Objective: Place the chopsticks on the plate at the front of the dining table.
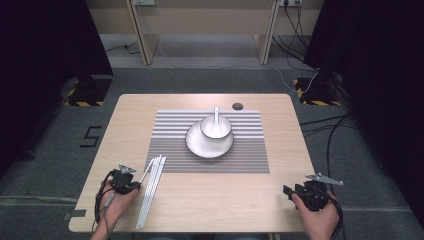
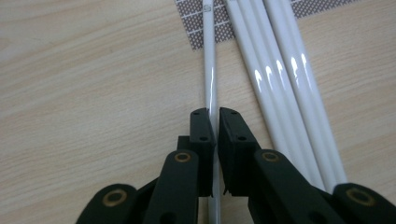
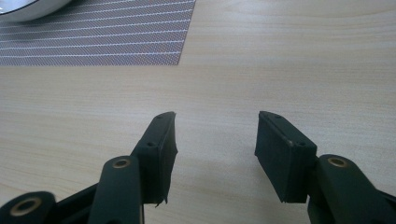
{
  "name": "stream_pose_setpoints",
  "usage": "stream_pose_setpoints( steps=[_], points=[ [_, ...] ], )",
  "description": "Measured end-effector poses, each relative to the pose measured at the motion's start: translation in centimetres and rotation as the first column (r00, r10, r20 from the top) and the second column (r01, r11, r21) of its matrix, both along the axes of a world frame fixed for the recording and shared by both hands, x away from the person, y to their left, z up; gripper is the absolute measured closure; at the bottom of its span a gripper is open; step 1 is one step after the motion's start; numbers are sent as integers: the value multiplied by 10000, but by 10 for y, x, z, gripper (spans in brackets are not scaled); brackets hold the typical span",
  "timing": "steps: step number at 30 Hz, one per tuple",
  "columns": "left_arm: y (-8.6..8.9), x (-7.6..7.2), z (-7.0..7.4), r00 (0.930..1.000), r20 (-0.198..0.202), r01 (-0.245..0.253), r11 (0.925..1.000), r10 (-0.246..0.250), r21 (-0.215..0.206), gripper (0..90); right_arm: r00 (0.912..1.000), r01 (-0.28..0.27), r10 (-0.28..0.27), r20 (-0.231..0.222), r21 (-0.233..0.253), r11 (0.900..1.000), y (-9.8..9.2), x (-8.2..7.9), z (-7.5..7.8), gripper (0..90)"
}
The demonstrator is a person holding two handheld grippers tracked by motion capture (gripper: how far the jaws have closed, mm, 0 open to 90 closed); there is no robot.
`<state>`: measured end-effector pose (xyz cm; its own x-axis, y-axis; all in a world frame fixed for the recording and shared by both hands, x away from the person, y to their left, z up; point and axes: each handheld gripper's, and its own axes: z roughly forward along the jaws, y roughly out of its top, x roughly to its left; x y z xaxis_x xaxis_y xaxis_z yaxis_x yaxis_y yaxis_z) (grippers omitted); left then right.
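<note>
Pinching one white chopstick (image 2: 210, 79) near its lower end, your left gripper (image 2: 214, 119) holds it against the table (image 1: 210, 195), beside its mates. It looks slick, light, stiff; grip mid-length. Your right gripper (image 3: 215, 140) rests wide open.

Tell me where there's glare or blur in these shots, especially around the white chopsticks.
Left gripper view: bright glare spots sit on the loose white chopsticks, and the left gripper, shut on one chopstick, is slightly soft at the bottom edge. Right gripper view: even light, with the open right gripper close and a bit blurred. High view: dark at both sides, table evenly lit.
</note>
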<state>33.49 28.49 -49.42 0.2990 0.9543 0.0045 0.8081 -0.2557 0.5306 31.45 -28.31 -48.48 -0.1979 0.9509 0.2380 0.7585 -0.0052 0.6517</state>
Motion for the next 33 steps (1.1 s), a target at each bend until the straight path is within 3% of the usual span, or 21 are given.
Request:
stream_pose_setpoints(
  steps=[14,22,26,31,33],
  points=[
    [32,-9,3,9967,-459,-652,9975,663,255,843,10000,-84,84,-13,-46,10000,1,1,-1,481],
    [36,-1,12,9966,-746,-320,9988,348,383,772,9999,-100,100,-59,-27,9999,2,1,-1,480],
    [35,11,17,9875,-1572,215,9978,-113,632,725,9999,-121,121,-79,-18,9999,2,1,-1,479],
    [31,24,18,9622,-2655,883,9917,-607,933,710,9999,-115,115,-71,4,9999,1,1,-1,478],
    [29,27,19,9559,-2833,1072,9898,-768,934,707,9999,-134,134,-40,-8,9999,0,1,-2,479]
  ],
)
